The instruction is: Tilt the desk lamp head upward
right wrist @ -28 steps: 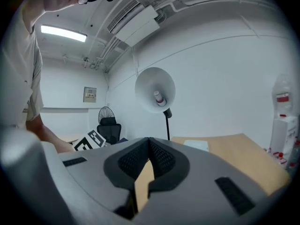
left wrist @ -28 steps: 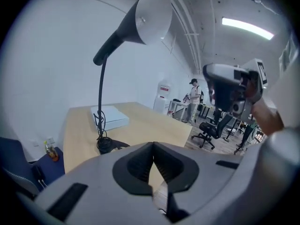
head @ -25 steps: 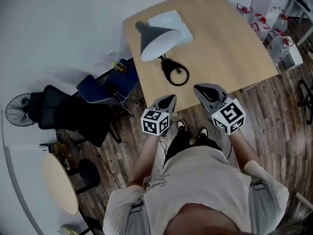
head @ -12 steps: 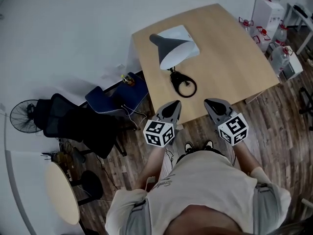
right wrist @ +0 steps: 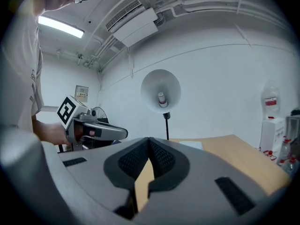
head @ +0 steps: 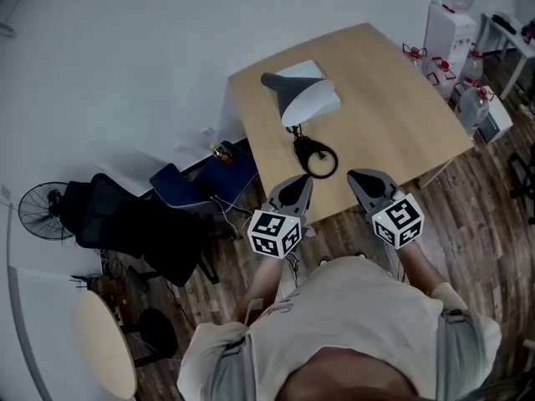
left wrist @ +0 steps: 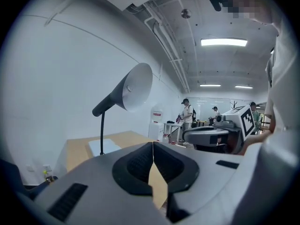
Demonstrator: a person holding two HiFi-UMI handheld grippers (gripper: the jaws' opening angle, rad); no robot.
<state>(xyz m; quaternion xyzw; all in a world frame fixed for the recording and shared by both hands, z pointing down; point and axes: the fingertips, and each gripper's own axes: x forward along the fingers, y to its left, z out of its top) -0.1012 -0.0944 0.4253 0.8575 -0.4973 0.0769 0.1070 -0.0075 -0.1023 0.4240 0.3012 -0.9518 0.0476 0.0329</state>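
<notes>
At the head view's centre, the left tool (head: 296, 184) and the right tool (head: 361, 179) hung over the tabletop's (head: 393, 98) near edge, apart from the desk lamp (head: 301, 98) standing above them in the frame. In the left gripper view, the jaws met at their tips, empty, with the desk lamp (left wrist: 126, 90) at upper left. In the right gripper view, the jaws were likewise pressed together on nothing, with the desk lamp (right wrist: 161, 92) at upper centre.

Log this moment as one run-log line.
stage: pre-contact | left gripper: shut, empty | right gripper: shut, empty | lamp head: untouched | lamp base: on table
</notes>
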